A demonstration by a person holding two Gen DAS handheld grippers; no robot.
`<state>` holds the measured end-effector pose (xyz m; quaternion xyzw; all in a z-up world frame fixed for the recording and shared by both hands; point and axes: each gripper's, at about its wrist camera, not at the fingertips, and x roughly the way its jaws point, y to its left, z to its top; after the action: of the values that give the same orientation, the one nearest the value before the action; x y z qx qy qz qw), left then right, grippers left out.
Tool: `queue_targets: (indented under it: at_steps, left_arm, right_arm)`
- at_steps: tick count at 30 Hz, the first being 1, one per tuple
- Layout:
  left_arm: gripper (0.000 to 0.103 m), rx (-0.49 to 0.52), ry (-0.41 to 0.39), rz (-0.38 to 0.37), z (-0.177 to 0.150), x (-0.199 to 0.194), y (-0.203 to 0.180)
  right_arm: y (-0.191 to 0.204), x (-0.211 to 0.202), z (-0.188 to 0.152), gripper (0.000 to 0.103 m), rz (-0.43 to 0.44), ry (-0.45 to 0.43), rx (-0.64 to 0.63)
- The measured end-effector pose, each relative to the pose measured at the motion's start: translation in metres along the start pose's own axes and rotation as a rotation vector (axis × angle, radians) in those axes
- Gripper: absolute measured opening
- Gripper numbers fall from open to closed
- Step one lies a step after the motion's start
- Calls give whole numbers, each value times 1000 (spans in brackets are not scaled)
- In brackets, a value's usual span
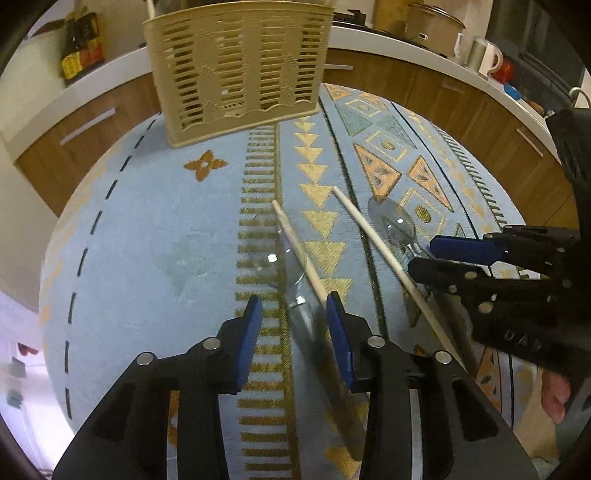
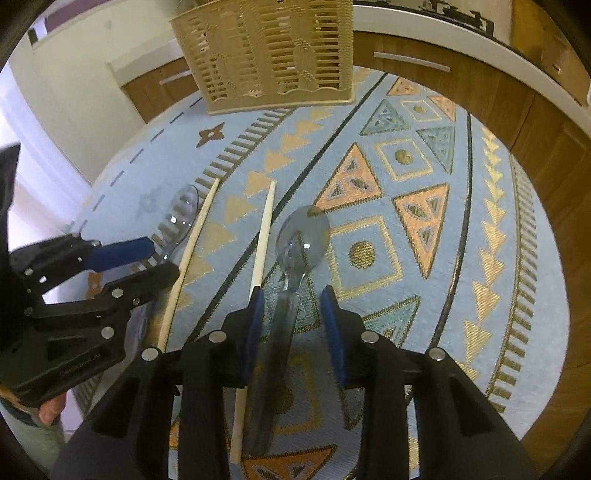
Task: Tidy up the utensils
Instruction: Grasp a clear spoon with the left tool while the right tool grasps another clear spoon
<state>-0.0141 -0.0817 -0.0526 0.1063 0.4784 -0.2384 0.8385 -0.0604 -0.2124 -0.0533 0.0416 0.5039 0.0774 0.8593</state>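
Two clear plastic spoons and two pale wooden chopsticks lie on the blue patterned tablecloth (image 1: 147, 240). My left gripper (image 1: 295, 306) is open and straddles one spoon's handle (image 1: 303, 317). One chopstick (image 1: 295, 243) slants across that spoon and meets the right finger. My right gripper (image 2: 291, 299) is open around the other spoon's handle (image 2: 282, 317), with that spoon's bowl (image 2: 304, 236) just ahead and a chopstick (image 2: 264, 236) passing its left finger. No pad presses on a spoon. Each view shows the other gripper from the side: the right gripper (image 1: 424, 254) and the left gripper (image 2: 162, 258). A beige slotted utensil basket (image 1: 236, 66) (image 2: 269, 51) stands at the table's far edge.
Wooden cabinets under a white counter curve behind the round table. On the counter stand a pot (image 1: 432, 26), a white mug (image 1: 489, 57) and bottles (image 1: 79, 48). A person's fingers (image 1: 554, 395) (image 2: 51, 406) hold the grippers' handles.
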Motion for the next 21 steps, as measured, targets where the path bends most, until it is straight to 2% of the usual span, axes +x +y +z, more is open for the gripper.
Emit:
queue_targets:
  at_steps: [1, 3, 8, 11, 15, 18, 21]
  left_arm:
    - [20, 1, 1, -6, 0, -4, -1]
    - [14, 2, 7, -38, 0, -4, -1]
    - [13, -39, 14, -94, -4, -5, 10]
    - [11, -48, 15, -90, -6, -7, 16]
    - [11, -83, 23, -97, -5, -6, 25]
    - [13, -61, 32, -75, -4, -6, 22]
    - [21, -35, 46, -65, -1, -6, 16]
  right_arm:
    - [4, 0, 0, 22, -32, 4, -23]
    - [5, 1, -2, 16, -62, 7, -45]
    - [-9, -3, -3, 10, -46, 23, -16]
    - [-23, -5, -5, 10, -60, 28, 16]
    - [-28, -6, -4, 10, -30, 41, 28]
    - [-28, -6, 0, 12, -15, 70, 12]
    - [-28, -4, 7, 26, 49, 115, -1]
